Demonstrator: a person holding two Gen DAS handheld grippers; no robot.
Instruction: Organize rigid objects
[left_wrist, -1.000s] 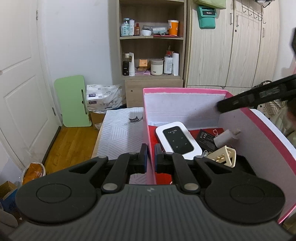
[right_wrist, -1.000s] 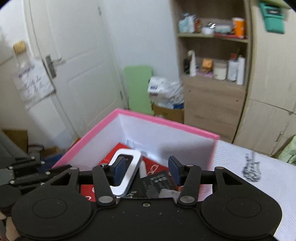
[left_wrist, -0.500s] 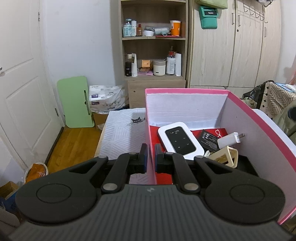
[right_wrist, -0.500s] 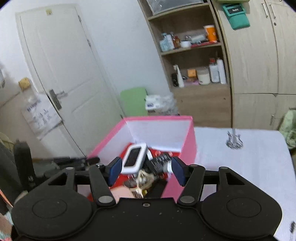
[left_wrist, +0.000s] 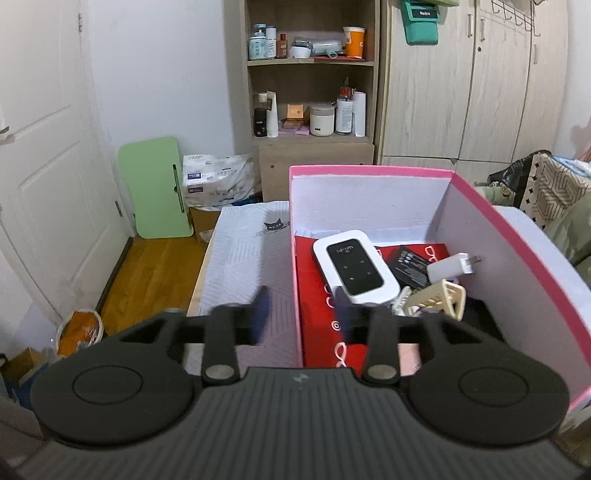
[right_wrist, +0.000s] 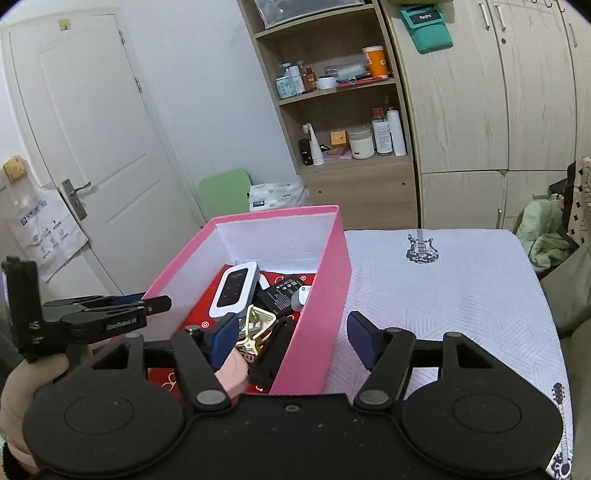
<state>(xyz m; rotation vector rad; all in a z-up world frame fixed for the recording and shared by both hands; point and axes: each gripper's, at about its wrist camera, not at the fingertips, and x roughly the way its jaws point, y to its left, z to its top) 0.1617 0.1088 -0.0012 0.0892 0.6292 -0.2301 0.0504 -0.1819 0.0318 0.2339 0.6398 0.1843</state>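
A pink box (left_wrist: 517, 243) with white inner walls stands on the white table; it also shows in the right wrist view (right_wrist: 332, 280). Inside lie a white and black pocket router (left_wrist: 354, 266) (right_wrist: 234, 290), a black battery (left_wrist: 410, 264) (right_wrist: 284, 295), a white charger plug (left_wrist: 448, 267), a cream hair clip (left_wrist: 439, 299) (right_wrist: 256, 325) and a black case (right_wrist: 269, 354). My left gripper (left_wrist: 301, 310) is open, its fingers on either side of the box's left wall, holding nothing. My right gripper (right_wrist: 290, 339) is open and empty, straddling the box's right wall near its front.
The white patterned tablecloth (right_wrist: 450, 288) covers the table to the right of the box and a strip to its left (left_wrist: 240, 258). Behind are a wooden shelf with bottles (left_wrist: 314, 74), wardrobe doors (left_wrist: 480, 81), a white door (right_wrist: 92, 122) and a green board (left_wrist: 155, 188).
My left gripper, shut on the box's left wall before, has opened. My right gripper has pulled back out of the box and to the right, staying open.
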